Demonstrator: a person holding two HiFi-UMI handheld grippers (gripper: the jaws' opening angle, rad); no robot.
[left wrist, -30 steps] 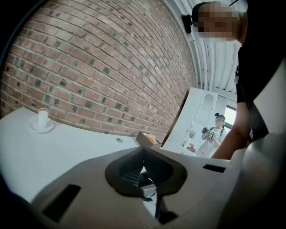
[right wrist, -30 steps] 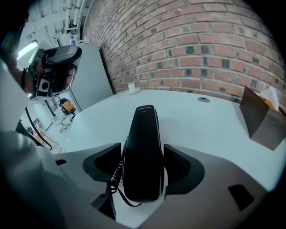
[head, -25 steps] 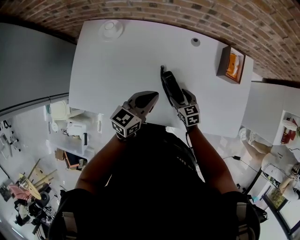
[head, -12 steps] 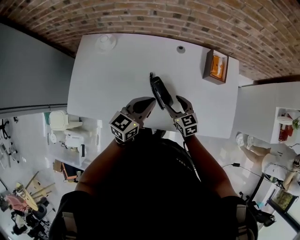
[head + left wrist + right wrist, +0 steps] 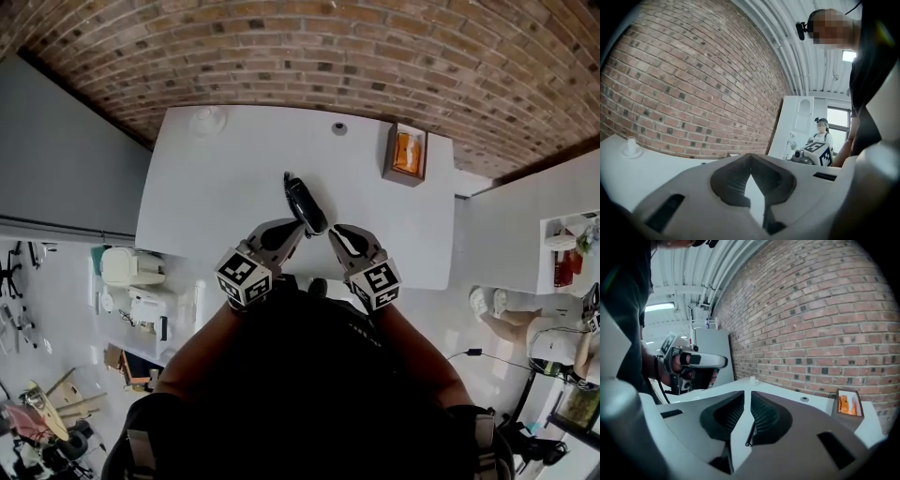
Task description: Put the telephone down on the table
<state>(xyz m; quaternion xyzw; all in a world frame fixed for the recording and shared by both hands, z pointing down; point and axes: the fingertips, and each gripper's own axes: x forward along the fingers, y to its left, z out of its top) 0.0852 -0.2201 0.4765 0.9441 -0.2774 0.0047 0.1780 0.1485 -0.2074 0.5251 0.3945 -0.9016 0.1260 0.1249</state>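
Bright even light, fisheye-warped edges

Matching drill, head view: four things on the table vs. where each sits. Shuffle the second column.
1. telephone
2. wooden box
3. white round piece
4. small grey disc

A. far left corner of the table
B. far edge, right of centre
C. mid-table, nearest the person
D. far right corner

Pairs: 1-C, 2-D, 3-A, 4-B

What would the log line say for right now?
phone: lying on table, held by nothing | left tongs: shut, empty | right tongs: just been closing, thin gap, empty | step: phone is down
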